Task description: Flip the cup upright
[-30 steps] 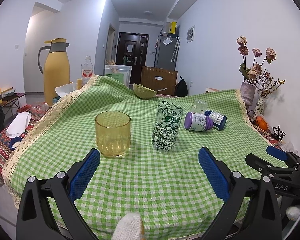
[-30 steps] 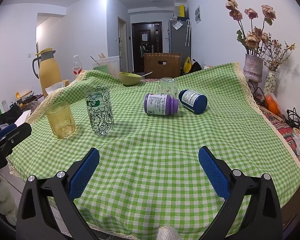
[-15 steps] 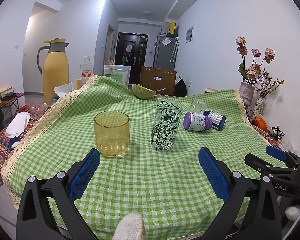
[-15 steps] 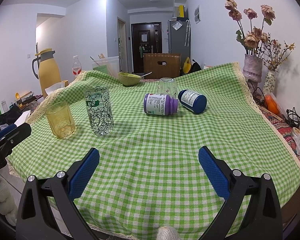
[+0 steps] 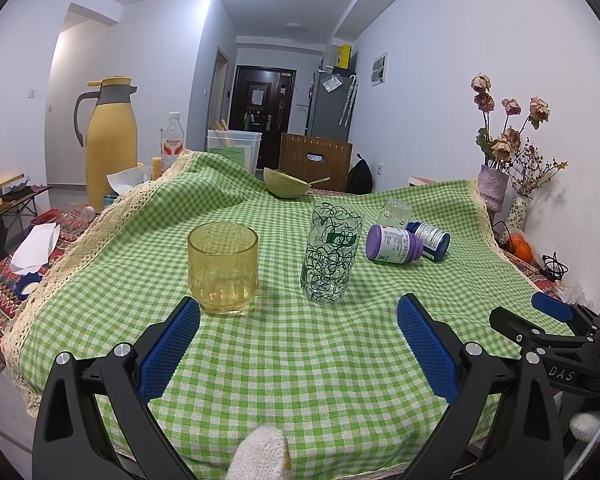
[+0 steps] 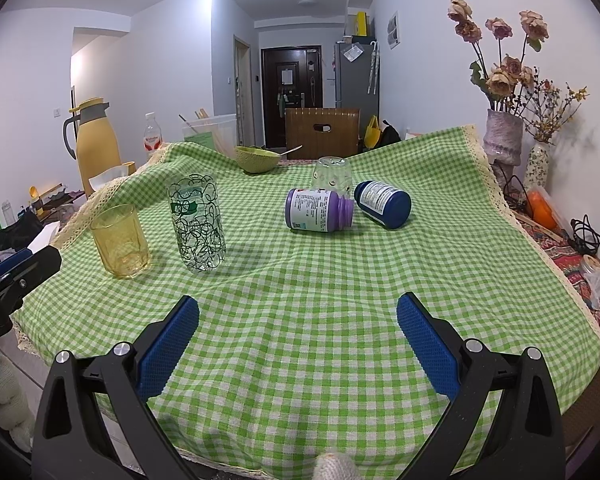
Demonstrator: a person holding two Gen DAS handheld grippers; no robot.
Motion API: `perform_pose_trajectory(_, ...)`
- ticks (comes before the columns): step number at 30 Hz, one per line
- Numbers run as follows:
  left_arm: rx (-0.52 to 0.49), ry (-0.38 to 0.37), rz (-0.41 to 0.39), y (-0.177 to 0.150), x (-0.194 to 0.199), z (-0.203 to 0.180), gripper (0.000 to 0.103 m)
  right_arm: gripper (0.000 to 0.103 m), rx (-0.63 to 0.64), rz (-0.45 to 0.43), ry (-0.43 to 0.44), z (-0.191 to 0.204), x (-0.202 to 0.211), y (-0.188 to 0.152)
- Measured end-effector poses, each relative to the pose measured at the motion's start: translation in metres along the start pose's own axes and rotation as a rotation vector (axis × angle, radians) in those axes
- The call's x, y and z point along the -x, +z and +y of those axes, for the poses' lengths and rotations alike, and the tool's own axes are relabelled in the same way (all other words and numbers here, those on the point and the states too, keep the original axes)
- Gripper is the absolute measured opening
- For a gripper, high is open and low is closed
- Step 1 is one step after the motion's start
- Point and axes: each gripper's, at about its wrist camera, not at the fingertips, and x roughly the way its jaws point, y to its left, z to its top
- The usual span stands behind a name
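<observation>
Tabletop [image 6: 340, 300] w/ green-check cloth [image 6: 440, 248] carries yellow glass [image 6: 120, 236] just beside scribble-print glass [image 6: 197, 222], purple bottle [image 6: 316, 210] & blue bottle [image 6: 382, 203] lying down, upside-down clear cup [image 6: 332, 174] behind – melon half [image 6: 258, 159] at far edge.

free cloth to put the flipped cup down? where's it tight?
Bare cloth: the near stretch ahead of the right claw, and the right side between the blue bottle and the lace edge. Tight: the clear cup sits inverted right behind the purple bottle and blue bottle. The yellow glass and patterned glass crowd the left.
</observation>
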Motion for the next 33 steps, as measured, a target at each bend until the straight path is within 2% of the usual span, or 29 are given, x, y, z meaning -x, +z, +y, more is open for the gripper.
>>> perform_pose_trajectory(33,-0.001,0.01,-0.014,0.0012,0.0038,-0.001,0.096,0.096,0.002,-0.002,-0.001,-0.0006,0.0002,-0.0002)
